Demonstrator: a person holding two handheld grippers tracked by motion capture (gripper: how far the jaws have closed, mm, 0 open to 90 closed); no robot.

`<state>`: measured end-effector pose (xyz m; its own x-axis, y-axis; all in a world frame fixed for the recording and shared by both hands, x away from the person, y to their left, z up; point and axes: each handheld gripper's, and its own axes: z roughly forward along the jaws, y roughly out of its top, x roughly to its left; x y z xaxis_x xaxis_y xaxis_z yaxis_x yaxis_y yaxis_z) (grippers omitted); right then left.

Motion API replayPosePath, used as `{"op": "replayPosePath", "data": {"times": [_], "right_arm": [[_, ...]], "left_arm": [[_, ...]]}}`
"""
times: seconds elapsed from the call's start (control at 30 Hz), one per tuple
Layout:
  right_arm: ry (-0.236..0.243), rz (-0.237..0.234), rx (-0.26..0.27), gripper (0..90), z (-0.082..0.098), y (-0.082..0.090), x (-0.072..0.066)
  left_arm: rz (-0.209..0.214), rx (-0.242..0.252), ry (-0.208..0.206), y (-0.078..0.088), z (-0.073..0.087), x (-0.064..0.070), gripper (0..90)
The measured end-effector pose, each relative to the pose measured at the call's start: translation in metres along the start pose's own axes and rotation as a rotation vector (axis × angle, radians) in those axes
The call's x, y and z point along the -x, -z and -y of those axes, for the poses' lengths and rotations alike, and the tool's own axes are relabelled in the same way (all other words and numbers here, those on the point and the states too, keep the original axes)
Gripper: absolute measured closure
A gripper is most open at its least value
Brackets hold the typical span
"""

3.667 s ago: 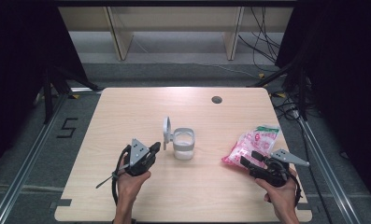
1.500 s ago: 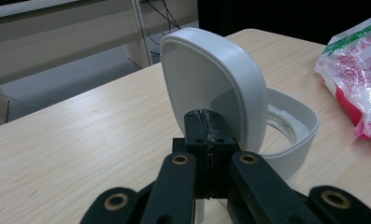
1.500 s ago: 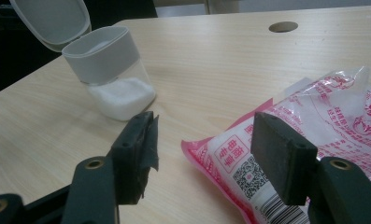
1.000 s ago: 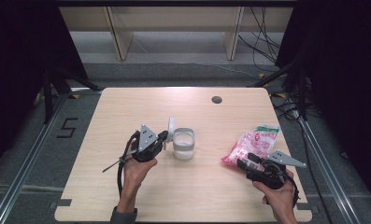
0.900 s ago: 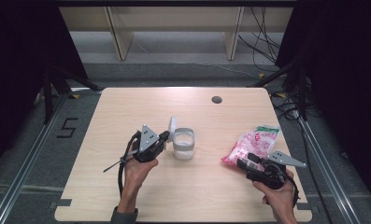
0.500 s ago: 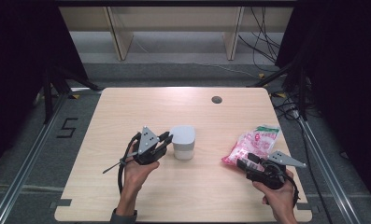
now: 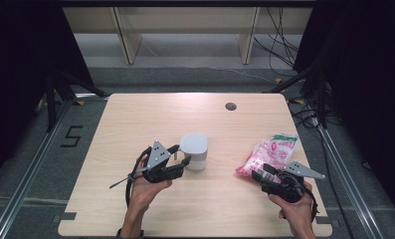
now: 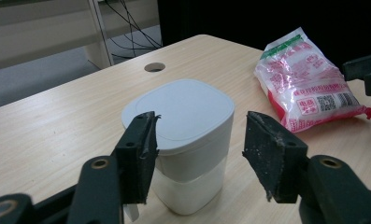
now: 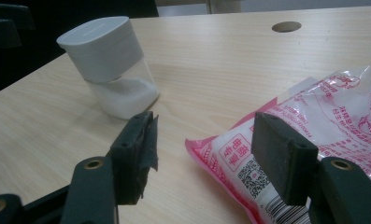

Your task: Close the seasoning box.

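nearest me, the right gripper (image 7: pixel 259 175) rests on the desk (image 7: pixel 135 119) with jaws parted at the edge of the pink bag (image 7: pixel 268 155), ready to take it. the left gripper (image 7: pixel 183 160) has just been opening its jaws, now released beside the lidded white jar (image 7: pixel 194 151) at mid-desk.

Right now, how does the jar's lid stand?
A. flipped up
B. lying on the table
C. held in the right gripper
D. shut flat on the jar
D: the white lid sits flat and closed on the jar, with the left gripper open around it, pads clear.
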<state>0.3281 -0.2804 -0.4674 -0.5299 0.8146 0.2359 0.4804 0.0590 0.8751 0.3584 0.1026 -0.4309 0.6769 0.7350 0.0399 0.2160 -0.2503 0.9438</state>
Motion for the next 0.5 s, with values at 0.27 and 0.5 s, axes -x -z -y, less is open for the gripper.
{"op": "replayPosePath", "data": {"times": [0.27,0.5], "right_arm": [[-0.055,-0.015,0.008,38.9,0.001,0.000,-0.006],[0.008,-0.019,-0.003,37.0,0.002,-0.002,-0.006]], "left_arm": [[0.001,0.013,0.020,0.003,0.006,0.003,34.3],[-0.002,-0.004,0.047,0.004,0.013,0.003,28.8]]}}
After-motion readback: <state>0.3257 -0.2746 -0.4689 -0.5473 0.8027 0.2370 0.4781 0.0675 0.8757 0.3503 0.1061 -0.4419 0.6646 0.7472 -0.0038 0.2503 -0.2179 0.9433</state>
